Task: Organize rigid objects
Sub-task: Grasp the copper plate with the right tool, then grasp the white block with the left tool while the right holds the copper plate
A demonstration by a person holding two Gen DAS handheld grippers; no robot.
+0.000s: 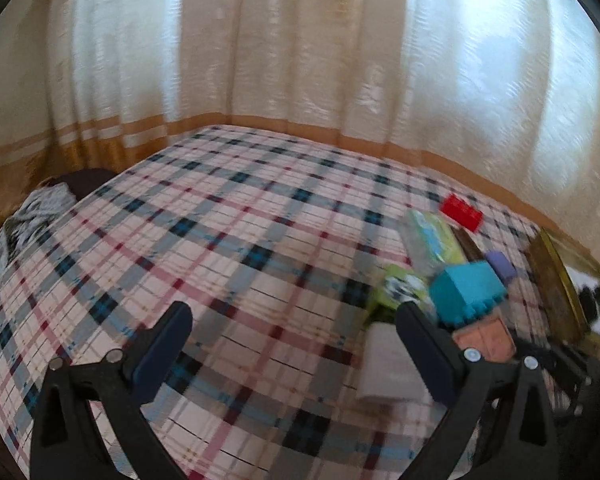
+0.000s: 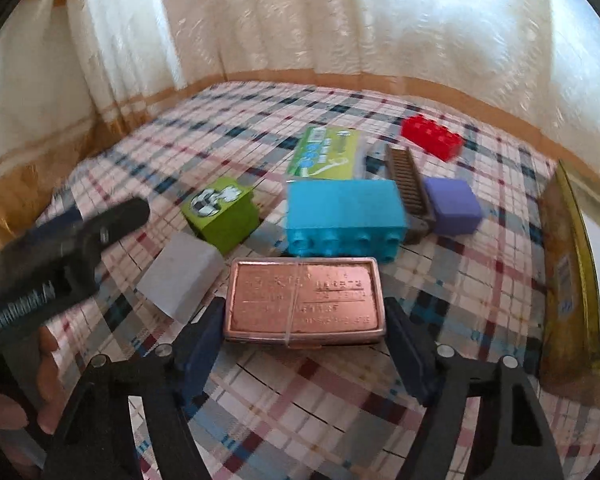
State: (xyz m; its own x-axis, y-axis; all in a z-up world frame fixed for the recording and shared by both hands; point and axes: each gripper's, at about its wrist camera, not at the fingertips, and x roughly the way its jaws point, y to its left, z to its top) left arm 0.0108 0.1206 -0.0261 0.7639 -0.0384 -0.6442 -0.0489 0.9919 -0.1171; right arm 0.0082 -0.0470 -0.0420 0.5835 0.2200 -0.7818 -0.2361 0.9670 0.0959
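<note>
From the left wrist camera, the left gripper points down at a slant over the plaid tablecloth, its jaws spread wide with only cloth between them. The clutter sits off to its right: a teal block, a green cube printed with a black-and-white figure, a white block, a copper-coloured tin peeking behind the right finger, a purple block, a green packet and a red brick farther back. The picture is blurred.

From the right wrist camera, the right gripper tilts steeply down at the copper-coloured tin, which lies flat on the cloth between its two fingers. The pads stand just beside the tin's short ends; I cannot tell whether they press on it. Just behind the tin lies the teal block, with the green cube and white block to its left, a comb-like piece and the purple block to its right. At the left edge, the left gripper reaches in, fingertips of a hand below it.
</note>
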